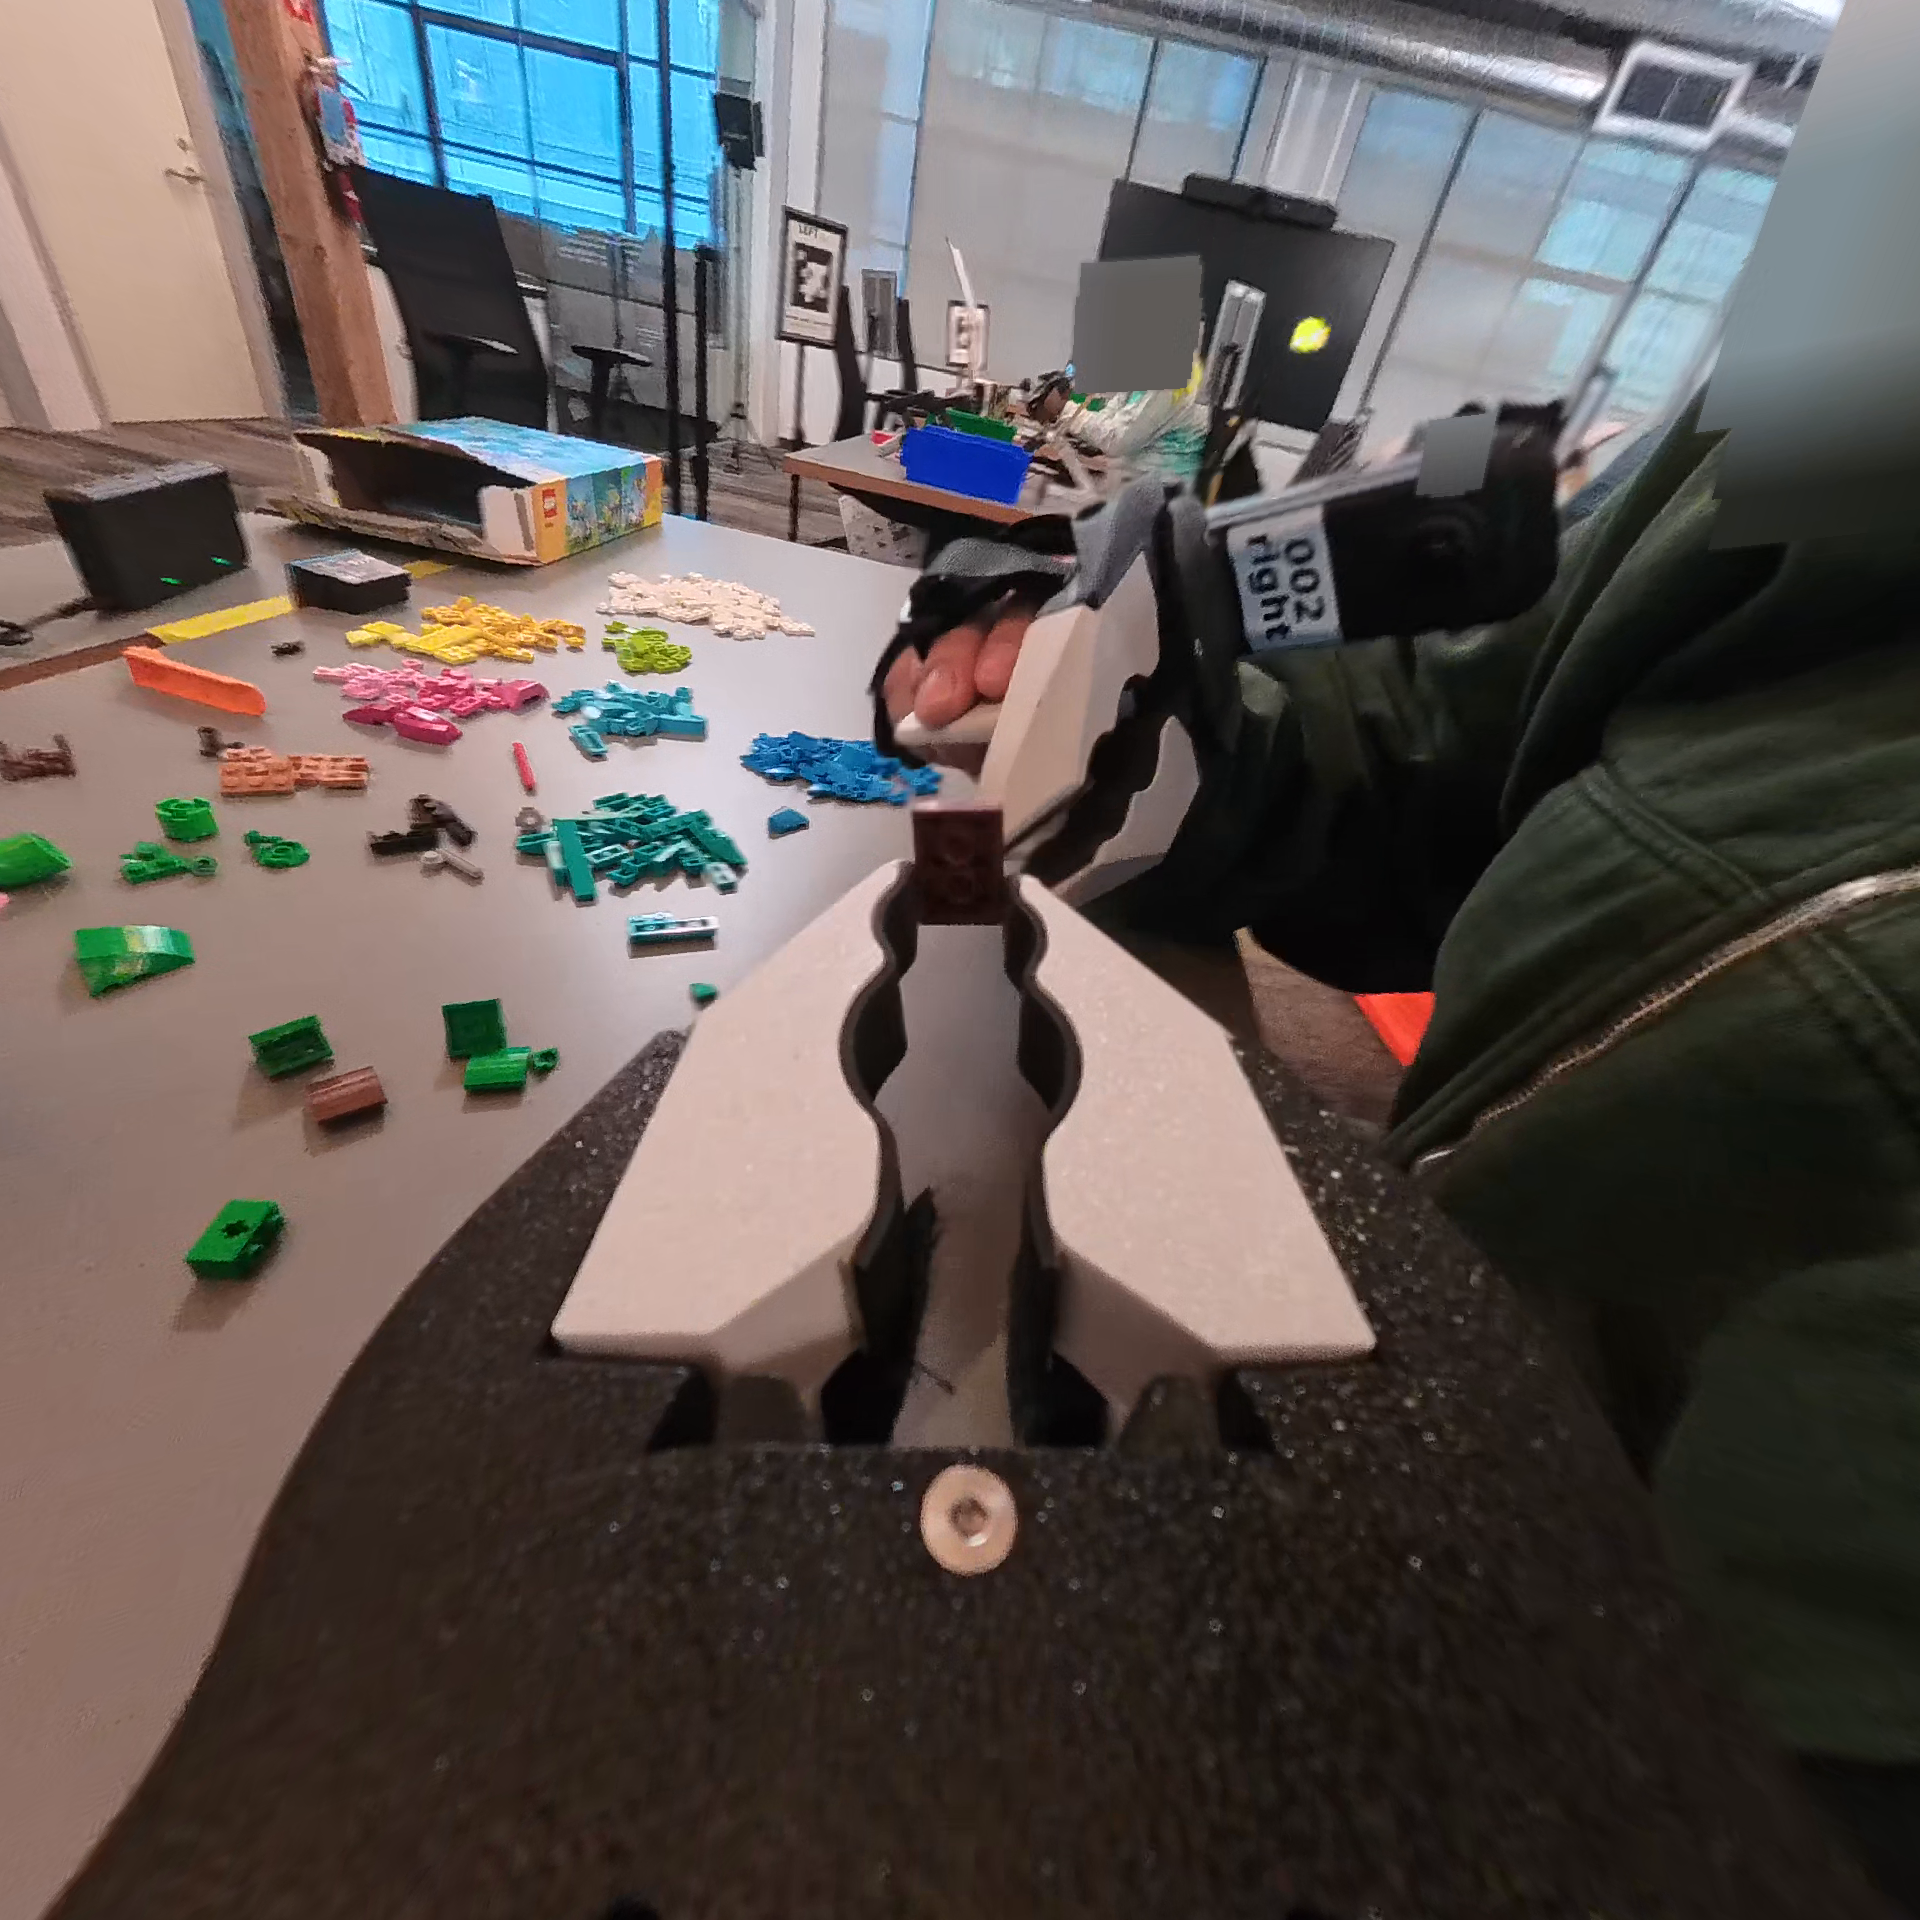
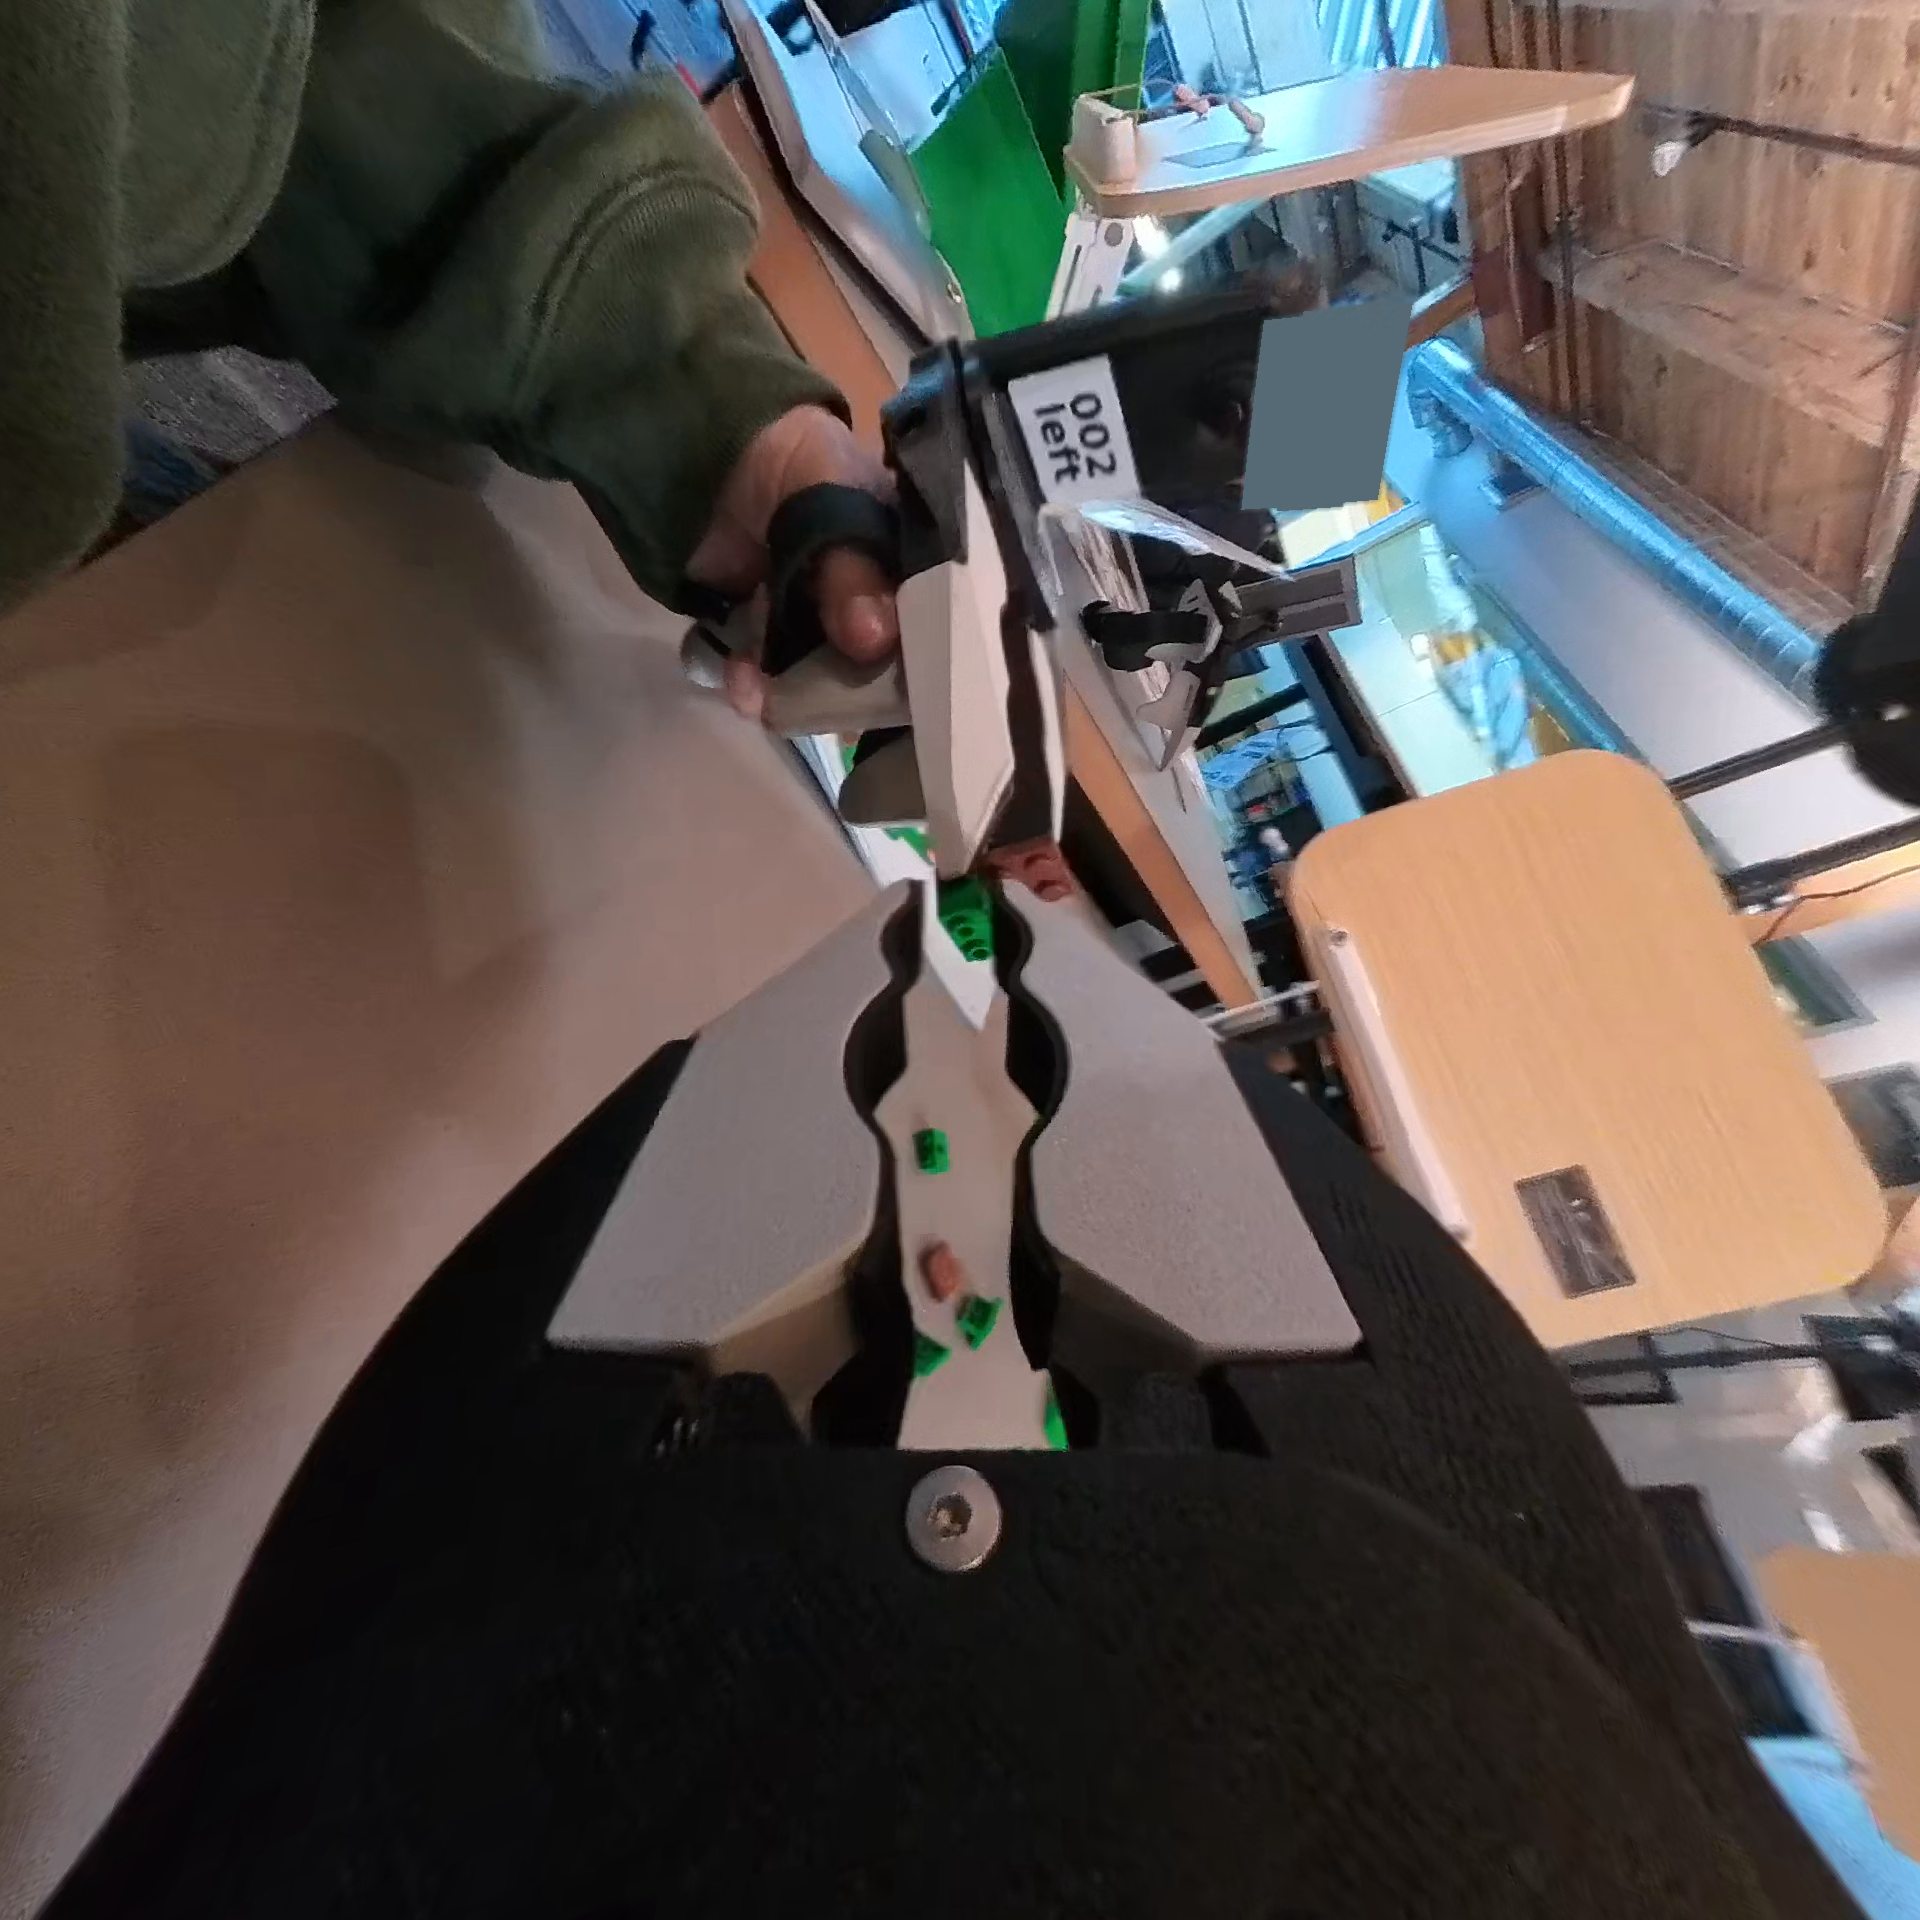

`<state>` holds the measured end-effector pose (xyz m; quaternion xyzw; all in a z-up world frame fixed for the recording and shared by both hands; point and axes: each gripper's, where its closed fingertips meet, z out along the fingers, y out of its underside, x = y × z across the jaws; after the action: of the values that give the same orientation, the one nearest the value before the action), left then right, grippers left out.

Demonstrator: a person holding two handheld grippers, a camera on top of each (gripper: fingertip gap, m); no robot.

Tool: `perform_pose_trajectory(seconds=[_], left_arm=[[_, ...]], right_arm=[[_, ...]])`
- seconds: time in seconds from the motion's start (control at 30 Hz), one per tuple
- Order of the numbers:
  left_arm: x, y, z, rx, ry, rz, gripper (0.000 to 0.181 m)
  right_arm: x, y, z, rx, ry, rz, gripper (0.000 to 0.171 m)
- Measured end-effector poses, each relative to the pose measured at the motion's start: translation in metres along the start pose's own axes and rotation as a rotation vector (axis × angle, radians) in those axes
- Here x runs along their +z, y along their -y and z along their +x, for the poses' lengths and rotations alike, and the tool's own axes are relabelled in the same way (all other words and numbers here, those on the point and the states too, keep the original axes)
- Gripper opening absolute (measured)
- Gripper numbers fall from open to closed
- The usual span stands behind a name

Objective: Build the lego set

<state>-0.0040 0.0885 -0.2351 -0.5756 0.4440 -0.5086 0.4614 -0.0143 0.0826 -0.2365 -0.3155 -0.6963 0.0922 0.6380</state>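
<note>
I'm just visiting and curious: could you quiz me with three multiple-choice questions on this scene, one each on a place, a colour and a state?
1. Where is the box? A far end of the table B on a chair C in a gripper
2. The left gripper holds a piece coloured? A yellow B brown C white
3. The right gripper is? A wide open B lying flat C shut on a green piece
Answers: 1A, it lies at the far side; 2B, brown shows between its tips; 3C, green studs sit between its tips.

open-plan office, glass partition walls (image 1: 1455, 260), black office chair (image 1: 457, 281), wall screen (image 1: 1247, 301), grey worktable (image 1: 416, 1039)
</note>
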Motion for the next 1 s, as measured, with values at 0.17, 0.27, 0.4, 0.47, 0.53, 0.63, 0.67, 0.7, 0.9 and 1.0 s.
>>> perform_pose_trajectory(seconds=[0.17, 0.27, 0.4, 0.47, 0.53, 0.63, 0.67, 0.7, 0.9, 1.0], left_arm=[[-0.017, -0.001, -0.021, 0.151, 0.148, 0.055, 0.014], [-0.024, -0.006, -0.032, 0.242, 0.222, 0.045, 0.013], [-0.033, 0.002, -0.037, 0.297, 0.277, 0.09, 0.013], [-0.041, 0.007, -0.041, 0.307, 0.324, 0.125, 0.013], [-0.05, 0.013, -0.049, 0.307, 0.389, 0.163, 0.013], [-0.06, 0.019, -0.057, 0.287, 0.444, 0.206, 0.013], [-0.061, 0.019, -0.059, 0.273, 0.449, 0.209, 0.013], [-0.062, 0.02, -0.06, 0.268, 0.456, 0.216, 0.013], [-0.063, 0.021, -0.059, 0.262, 0.455, 0.222, 0.013], [-0.061, 0.02, -0.058, 0.264, 0.445, 0.212, 0.013]], right_arm=[[0.002, -0.057, 0.02, 0.446, 0.084, -0.156, 0.03], [0.02, -0.098, 0.022, 0.619, 0.194, -0.335, 0.029], [0.05, -0.129, 0.01, 0.702, 0.414, -0.517, 0.025], [0.064, -0.144, 0.008, 0.707, 0.44, -0.598, 0.024], [0.074, -0.152, 0.005, 0.693, 0.475, -0.632, 0.025], [0.084, -0.164, 0.001, 0.702, 0.531, -0.673, 0.025], [0.087, -0.165, -0.002, 0.714, 0.559, -0.681, 0.025], [0.089, -0.166, -0.006, 0.727, 0.588, -0.687, 0.024], [0.095, -0.17, -0.015, 0.691, 0.649, -0.73, 0.016], [0.086, -0.157, -0.021, 0.648, 0.7, -0.696, 0.011]])
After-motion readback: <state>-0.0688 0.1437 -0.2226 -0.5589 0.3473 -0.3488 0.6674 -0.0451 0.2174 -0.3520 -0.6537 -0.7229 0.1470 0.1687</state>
